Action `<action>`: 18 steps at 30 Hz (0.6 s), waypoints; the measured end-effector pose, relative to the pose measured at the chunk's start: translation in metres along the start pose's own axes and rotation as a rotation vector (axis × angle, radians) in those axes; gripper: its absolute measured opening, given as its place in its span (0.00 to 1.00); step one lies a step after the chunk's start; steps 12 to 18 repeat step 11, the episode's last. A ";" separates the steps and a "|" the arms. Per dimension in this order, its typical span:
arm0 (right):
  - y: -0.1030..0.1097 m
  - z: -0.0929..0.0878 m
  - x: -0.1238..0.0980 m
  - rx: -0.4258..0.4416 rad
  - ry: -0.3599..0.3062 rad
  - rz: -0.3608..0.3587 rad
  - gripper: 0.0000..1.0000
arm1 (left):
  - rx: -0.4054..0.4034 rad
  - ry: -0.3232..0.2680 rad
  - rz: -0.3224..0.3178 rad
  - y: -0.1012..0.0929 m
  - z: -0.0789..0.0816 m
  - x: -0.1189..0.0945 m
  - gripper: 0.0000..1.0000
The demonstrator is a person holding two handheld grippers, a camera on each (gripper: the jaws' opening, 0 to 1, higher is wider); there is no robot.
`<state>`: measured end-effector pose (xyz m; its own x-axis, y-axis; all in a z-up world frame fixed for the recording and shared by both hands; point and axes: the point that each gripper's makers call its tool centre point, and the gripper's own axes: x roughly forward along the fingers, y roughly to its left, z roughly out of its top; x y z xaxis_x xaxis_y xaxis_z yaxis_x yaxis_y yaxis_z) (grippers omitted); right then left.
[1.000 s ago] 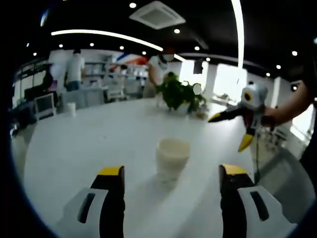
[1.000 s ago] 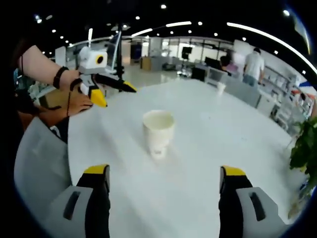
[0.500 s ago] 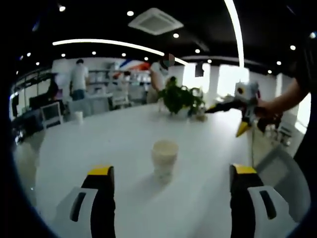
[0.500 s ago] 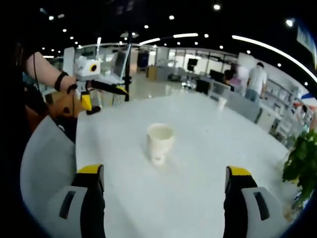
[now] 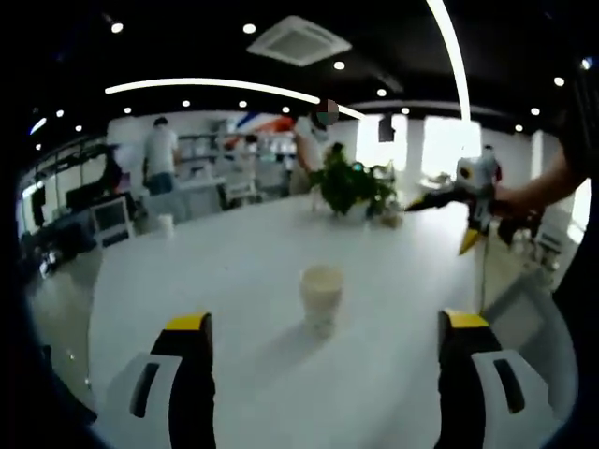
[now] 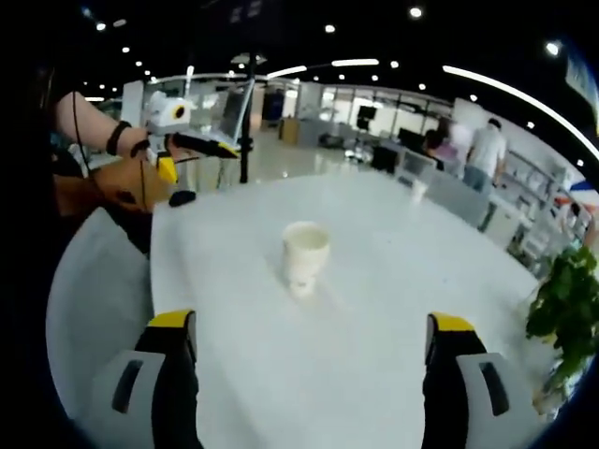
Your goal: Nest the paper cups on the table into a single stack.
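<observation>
my left hand-held gripper and right hand-held gripper both hang with jaws spread wide, holding nothing. the paper cup stack stands upright mid-table, well ahead of both, a potted plant beyond it.

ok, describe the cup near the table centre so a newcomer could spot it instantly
Start from the big white table with the potted plant at its far edge. Near the table's middle, ahead of the open left gripper, stands a cream paper cup, upright, mouth up. Unlike the small cup near the far edge, it stands alone on bare tabletop.
</observation>
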<state>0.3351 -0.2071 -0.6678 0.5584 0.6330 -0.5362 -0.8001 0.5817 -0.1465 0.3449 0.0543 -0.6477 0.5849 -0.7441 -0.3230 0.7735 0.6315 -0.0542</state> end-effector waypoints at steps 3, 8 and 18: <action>0.000 -0.005 -0.001 0.010 0.006 0.002 1.00 | 0.003 -0.002 0.004 -0.001 -0.002 -0.003 0.99; -0.002 -0.005 -0.003 0.014 0.002 0.000 1.00 | -0.009 -0.007 0.006 -0.002 -0.003 -0.004 0.99; -0.002 -0.005 -0.004 0.011 0.001 -0.005 1.00 | -0.010 -0.008 0.006 -0.003 -0.003 -0.004 0.99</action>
